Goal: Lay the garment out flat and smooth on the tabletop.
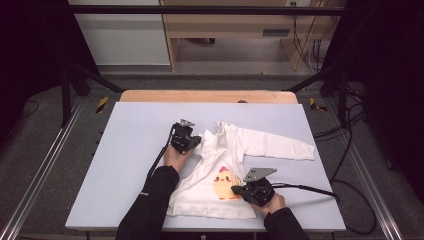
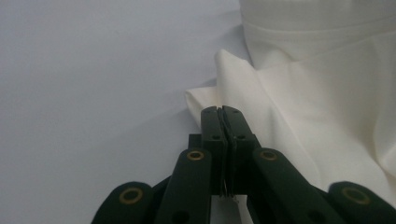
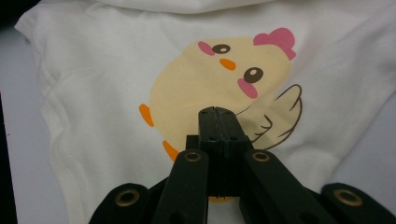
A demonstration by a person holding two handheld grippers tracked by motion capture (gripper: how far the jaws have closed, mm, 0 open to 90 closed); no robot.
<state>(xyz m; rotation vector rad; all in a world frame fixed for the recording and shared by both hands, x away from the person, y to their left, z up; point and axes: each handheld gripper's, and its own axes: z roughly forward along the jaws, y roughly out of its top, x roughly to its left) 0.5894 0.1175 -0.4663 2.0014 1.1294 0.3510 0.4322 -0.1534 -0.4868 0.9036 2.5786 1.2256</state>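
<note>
A white long-sleeved shirt (image 1: 215,155) with a yellow chick print (image 1: 223,181) lies on the pale lilac table (image 1: 130,160). One sleeve (image 1: 280,145) stretches out to the right. My left gripper (image 1: 197,141) sits at the shirt's upper left edge. In the left gripper view its jaws (image 2: 222,109) are shut, with a folded corner of white cloth (image 2: 303,102) at their tips and a thin pale sliver pinched between them. My right gripper (image 1: 236,190) rests on the chick. In the right gripper view it (image 3: 218,111) is shut on the printed cloth (image 3: 210,79), which creases around the tips.
Cables trail from both grippers, the right one (image 1: 310,189) across the table toward its right edge. A wooden board edge (image 1: 210,96) borders the table's far side. Metal rails (image 1: 45,165) run along both sides, and a wooden shelf unit (image 1: 225,30) stands beyond.
</note>
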